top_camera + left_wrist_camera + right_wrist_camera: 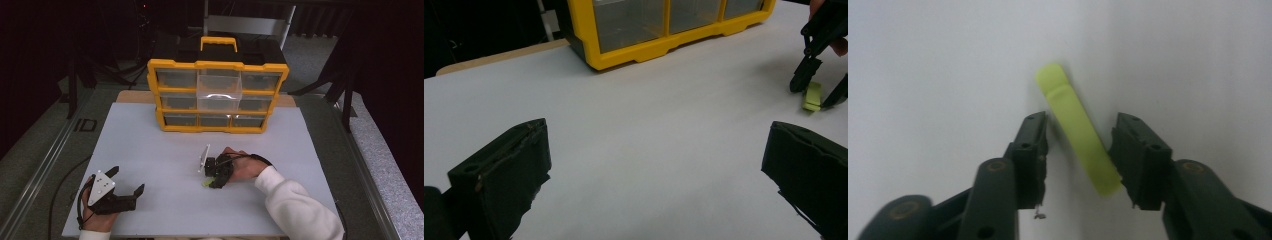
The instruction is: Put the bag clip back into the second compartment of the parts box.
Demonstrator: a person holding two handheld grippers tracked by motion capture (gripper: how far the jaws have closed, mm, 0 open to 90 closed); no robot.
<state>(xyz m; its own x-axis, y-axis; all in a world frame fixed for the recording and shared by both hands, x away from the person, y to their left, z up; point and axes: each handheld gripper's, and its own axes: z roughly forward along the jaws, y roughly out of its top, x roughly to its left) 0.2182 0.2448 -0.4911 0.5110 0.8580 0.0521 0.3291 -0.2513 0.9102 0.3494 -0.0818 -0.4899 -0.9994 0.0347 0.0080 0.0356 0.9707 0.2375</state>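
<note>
We see the right gripper (1079,150) pointed down at the white board (150,150) near its middle, toward the near edge, jaws partly open and straddling a yellow-green strip (1075,127) that lies flat there. The strip sits slantwise in the gap, one end close to a pad, yet we judge it not clamped. This placement suits a pinch across its narrow width. The left gripper (122,185) rests near the board's near left corner, jaws wide apart and empty, well clear of the work. A yellow drawer cabinet (217,95) stands at the far edge, one middle drawer (219,92) pulled forward; nothing lies between it and the strip.
</note>
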